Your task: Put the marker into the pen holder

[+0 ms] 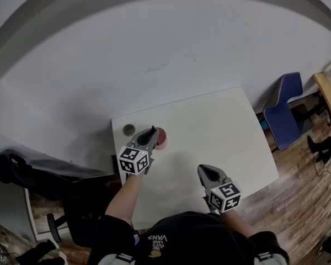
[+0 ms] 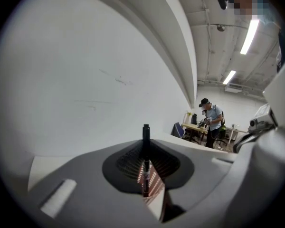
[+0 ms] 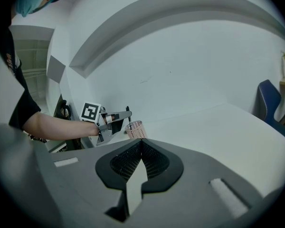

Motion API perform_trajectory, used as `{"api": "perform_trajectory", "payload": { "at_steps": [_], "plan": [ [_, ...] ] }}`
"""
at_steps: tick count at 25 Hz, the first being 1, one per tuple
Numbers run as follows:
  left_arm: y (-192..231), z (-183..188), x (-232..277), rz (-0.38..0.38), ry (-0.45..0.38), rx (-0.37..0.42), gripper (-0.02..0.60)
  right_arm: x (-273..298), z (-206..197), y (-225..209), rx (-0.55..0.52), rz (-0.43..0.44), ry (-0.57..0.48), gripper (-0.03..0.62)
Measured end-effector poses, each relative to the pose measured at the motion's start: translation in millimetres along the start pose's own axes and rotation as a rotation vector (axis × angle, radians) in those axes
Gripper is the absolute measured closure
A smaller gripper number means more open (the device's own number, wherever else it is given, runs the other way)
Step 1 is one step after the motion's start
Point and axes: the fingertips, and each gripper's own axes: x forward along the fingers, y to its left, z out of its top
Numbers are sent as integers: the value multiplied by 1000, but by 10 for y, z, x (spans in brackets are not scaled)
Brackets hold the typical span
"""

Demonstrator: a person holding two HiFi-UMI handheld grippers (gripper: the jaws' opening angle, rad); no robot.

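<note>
Though the head view is hiding it, the left gripper (image 1: 152, 131) is pinching one upright marker (image 2: 145, 136) (its own view) above one pen holder (image 2: 153, 180), while the right gripper (image 3: 141, 143) is pressing together, empty.

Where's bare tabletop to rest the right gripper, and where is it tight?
Free: the table's whole right half, from the pen holder to the right edge, and the near strip between the left gripper and the right gripper. Crowded: the far left corner, where a small round object, the pen holder and the left gripper holding the marker sit close.
</note>
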Motion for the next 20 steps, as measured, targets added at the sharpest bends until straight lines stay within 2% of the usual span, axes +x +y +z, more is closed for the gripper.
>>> {"api": "perform_trajectory", "payload": {
  "at_steps": [15, 20],
  "plan": [
    [-8, -294, 80, 14, 99, 14, 491, -15, -65, -25, 24, -2, 5, 592],
    [7, -347, 95, 28, 129, 44, 491, -15, -65, -28, 25, -4, 7, 591]
  ]
}}
